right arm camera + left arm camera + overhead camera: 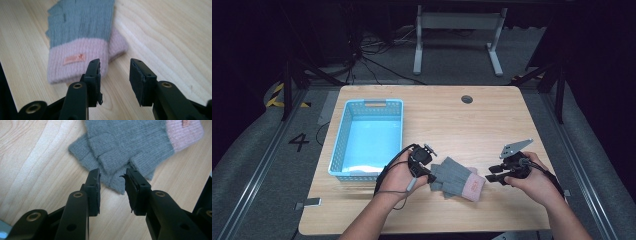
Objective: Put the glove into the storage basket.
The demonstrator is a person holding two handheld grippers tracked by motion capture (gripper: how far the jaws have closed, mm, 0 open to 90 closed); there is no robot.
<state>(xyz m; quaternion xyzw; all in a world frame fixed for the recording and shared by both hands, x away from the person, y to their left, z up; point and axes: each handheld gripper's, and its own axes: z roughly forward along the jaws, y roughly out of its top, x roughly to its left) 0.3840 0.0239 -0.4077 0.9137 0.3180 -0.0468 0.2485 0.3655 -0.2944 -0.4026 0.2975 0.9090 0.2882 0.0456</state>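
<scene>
Gloves point(458, 179) lie between both spread hand-held grippers, left point(430, 176) and right point(490, 175); blue basket point(343, 135) stands beside.

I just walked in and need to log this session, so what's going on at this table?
A person holds a gripper in each hand over grey knitted gloves with pink cuffs lying stacked on the wooden table. The left gripper sits at the finger end, open, its fingers either side of the glove tips without pressing them. The right gripper is at the cuff end, also open, holding nothing. A blue basket stands to the left, apart from the gloves.
</scene>
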